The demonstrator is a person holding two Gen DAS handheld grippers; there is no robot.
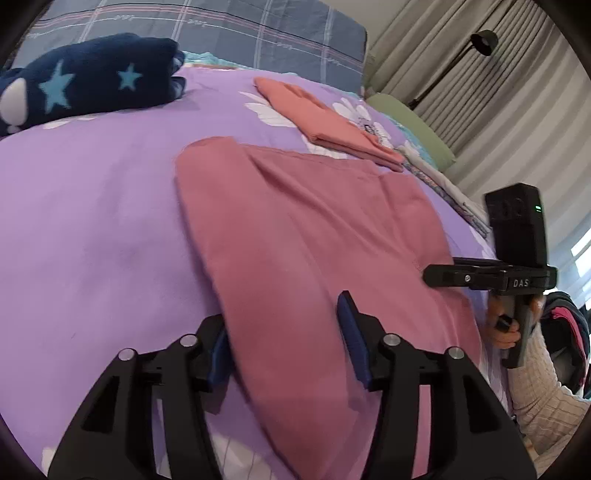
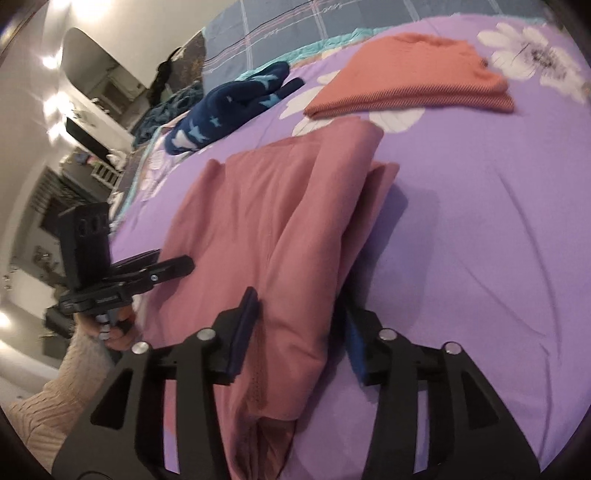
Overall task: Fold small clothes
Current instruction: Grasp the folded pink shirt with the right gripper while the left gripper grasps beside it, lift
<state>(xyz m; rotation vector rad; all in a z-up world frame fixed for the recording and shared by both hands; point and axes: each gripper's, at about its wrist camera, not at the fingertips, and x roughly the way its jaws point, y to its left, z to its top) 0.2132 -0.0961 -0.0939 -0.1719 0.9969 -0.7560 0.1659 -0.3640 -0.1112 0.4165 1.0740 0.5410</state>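
Note:
A dusty-pink garment [image 1: 306, 240] lies partly folded on the purple bed cover [image 1: 92, 229]; it also shows in the right wrist view [image 2: 266, 229]. My left gripper [image 1: 286, 341] is open, its jaws straddling the garment's near left edge. My right gripper [image 2: 301, 332] is open, its jaws either side of a raised fold of the garment. The right gripper shows in the left wrist view [image 1: 439, 275] at the garment's right edge. The left gripper shows in the right wrist view [image 2: 173, 267] at its left edge.
A folded salmon garment [image 1: 332, 122] lies farther back on the bed, also in the right wrist view [image 2: 413, 81]. A navy star-patterned bundle [image 1: 85, 81] lies at the back left. A grey plaid pillow [image 1: 258, 29] is at the head. Curtains and a lamp [image 1: 484, 42] stand to the right.

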